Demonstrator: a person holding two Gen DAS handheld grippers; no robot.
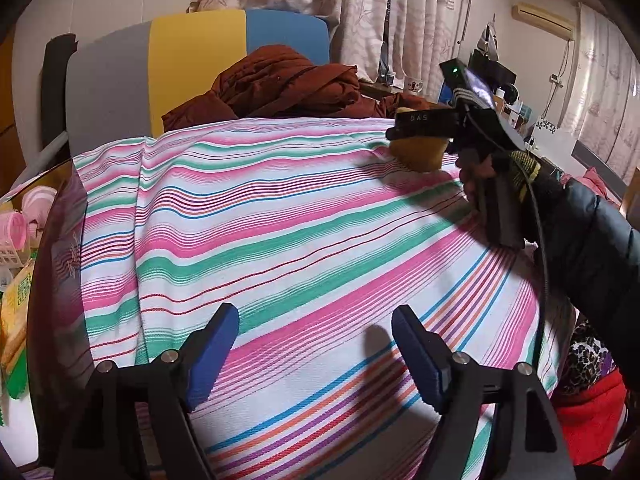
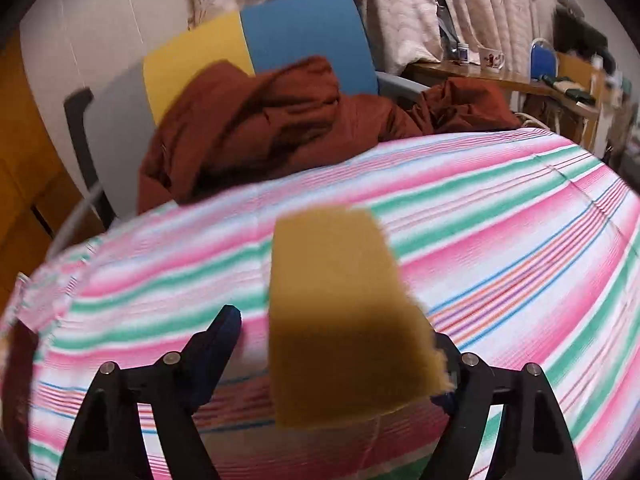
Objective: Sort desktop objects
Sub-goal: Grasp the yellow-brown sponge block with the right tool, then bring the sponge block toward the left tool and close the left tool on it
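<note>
Rust jacket (image 1: 280,84) on tricolour chair (image 1: 192,64)

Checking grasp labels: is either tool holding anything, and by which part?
Left tool: open, nothing between its fingers. Right tool: a yellow sponge sits between its fingers, near end at the right finger; a gap shows on the left, so a firm hold cannot be told.

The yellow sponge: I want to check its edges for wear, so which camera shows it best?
The right wrist view: the yellow sponge fills the middle of the picture, frayed right edge plain, though blurred. In the left wrist view it is small and far off, partly hidden under the right gripper.
</note>
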